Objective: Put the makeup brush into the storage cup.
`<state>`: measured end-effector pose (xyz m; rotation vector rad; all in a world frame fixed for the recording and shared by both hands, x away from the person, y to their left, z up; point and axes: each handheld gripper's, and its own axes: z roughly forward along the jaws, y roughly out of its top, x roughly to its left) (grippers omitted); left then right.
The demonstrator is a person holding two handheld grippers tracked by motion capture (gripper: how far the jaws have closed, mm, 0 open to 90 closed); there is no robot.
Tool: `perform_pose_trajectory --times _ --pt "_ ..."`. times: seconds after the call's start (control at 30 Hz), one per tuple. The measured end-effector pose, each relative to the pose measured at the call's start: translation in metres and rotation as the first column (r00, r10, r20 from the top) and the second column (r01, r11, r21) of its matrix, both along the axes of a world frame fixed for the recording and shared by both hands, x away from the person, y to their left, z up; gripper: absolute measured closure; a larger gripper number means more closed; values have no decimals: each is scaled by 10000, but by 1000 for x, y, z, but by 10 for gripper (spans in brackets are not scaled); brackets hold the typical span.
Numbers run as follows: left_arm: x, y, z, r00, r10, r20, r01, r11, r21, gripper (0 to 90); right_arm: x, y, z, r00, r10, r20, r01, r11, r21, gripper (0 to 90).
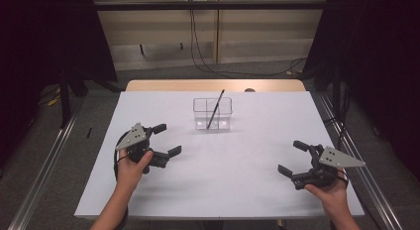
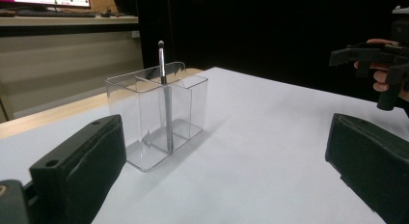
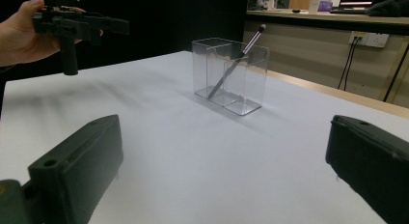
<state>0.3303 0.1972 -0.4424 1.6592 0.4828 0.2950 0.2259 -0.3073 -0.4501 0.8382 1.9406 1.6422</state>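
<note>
The left gripper (image 1: 166, 139) sits in the person's left hand (image 1: 130, 166), jaws spread wide and empty. Well apart to its right, the right gripper (image 1: 292, 157) is held in the right hand (image 1: 331, 191), jaws likewise wide and empty, facing it.

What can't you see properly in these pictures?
- Brush tip: too small in the high view, slightly blurred in the left gripper view.
- Brush's foot: blurred behind the clear holder walls.
- Left gripper and right gripper: bodies cut off by their own views' bottom edges.
</note>
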Motion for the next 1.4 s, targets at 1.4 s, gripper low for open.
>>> perform_pose_trajectory --times 1.4 --pt "-14 29 -6 9993 334 -165 -331 9992 204 9 0 0 0 10000 -2 27 2 10000 17 0"
